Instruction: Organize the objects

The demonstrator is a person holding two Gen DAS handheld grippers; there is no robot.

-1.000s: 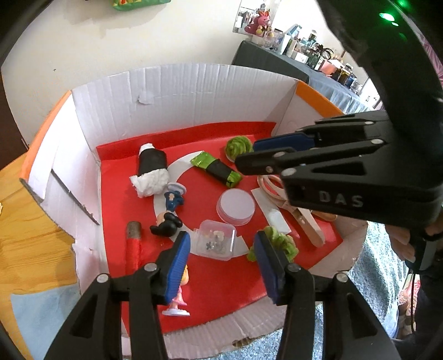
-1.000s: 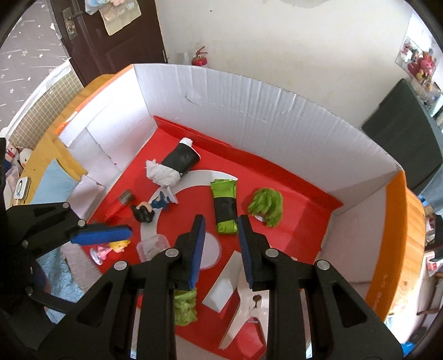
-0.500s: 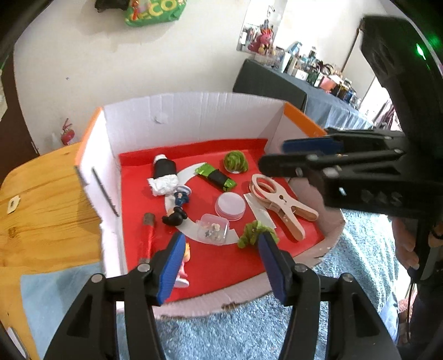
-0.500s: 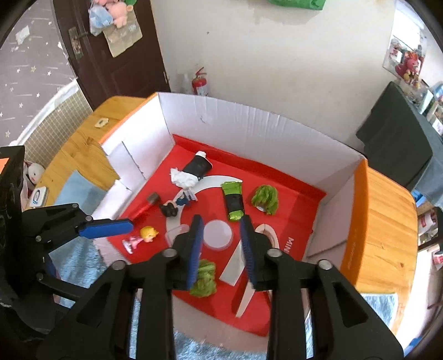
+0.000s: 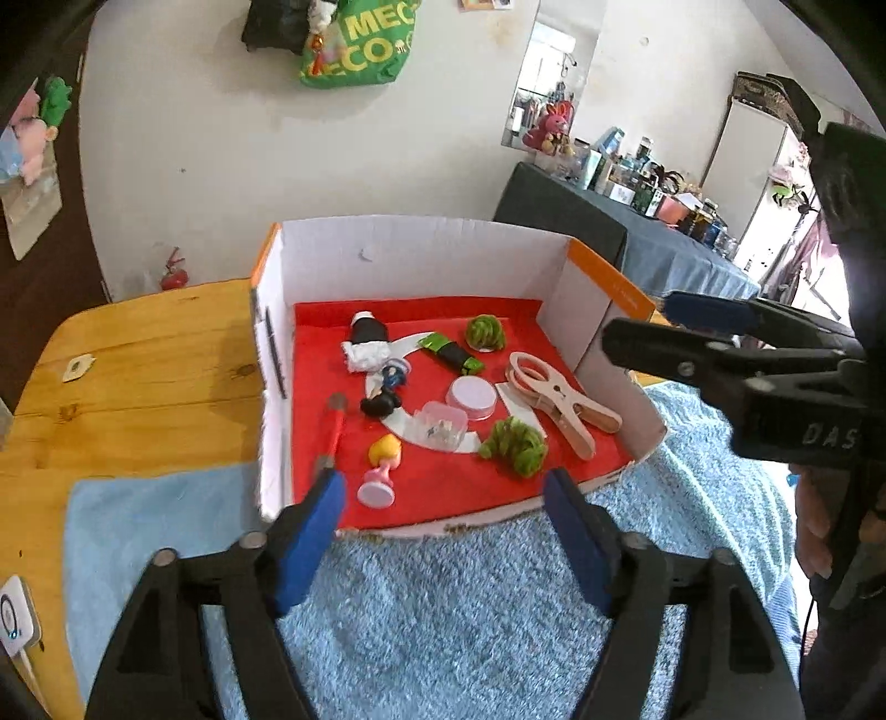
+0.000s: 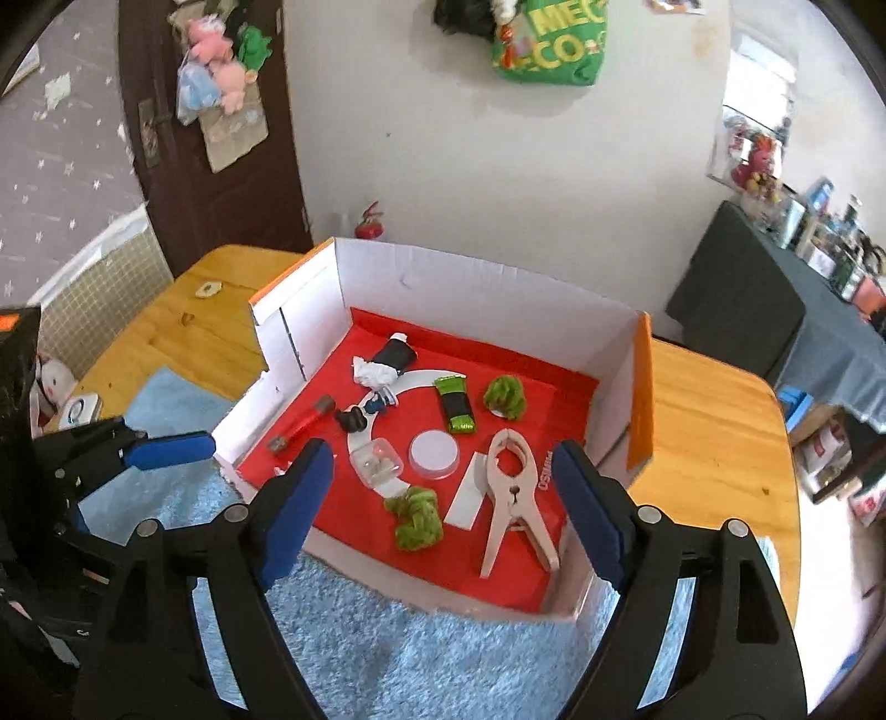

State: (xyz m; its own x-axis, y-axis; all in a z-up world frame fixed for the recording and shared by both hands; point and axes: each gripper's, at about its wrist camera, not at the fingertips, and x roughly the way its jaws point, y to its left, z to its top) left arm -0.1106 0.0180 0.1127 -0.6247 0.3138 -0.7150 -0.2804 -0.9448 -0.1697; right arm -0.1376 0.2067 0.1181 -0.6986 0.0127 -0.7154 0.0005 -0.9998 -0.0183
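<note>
Both my grippers are over the blue rug point(image 5: 443, 598), just in front of the box point(image 6: 487, 288). My left gripper point(image 5: 446, 531) has its jaws spread wide with nothing between them, and they've just been opening. Same story for my right gripper point(image 6: 443, 498): jaws wide apart, empty, just been opening too.

The box sits partly on the rug and partly on the wooden table point(image 5: 138, 365). It's cardboard, white walls, orange outside, red floor, with the near wall folded flat. All the stuff is lying loose on that red floor.

Nearest me in the left view: a little blonde figurine point(image 5: 382, 465) tipped over by the front edge, and a green scrunchie point(image 5: 512, 443) to its right. A red stick point(image 5: 335, 426) lies along the left wall. Just behind the scrunchie there's a clear case point(image 5: 440, 429), a round lid point(image 5: 470, 396), and a big wooden clip point(image 5: 559, 396) near the right wall, with a white card point(image 6: 470, 490) lying between the clip and the scrunchie.

Further in: a black toy point(image 5: 379, 404), a small blue figure point(image 5: 394, 375), and a green-and-black tube point(image 5: 451, 353). At the back, a black-and-white tube point(image 5: 366, 343) and a second scrunchie point(image 5: 484, 332).

Behind the box there's the white wall, with a green bag point(image 6: 548, 47) hanging on it.
</note>
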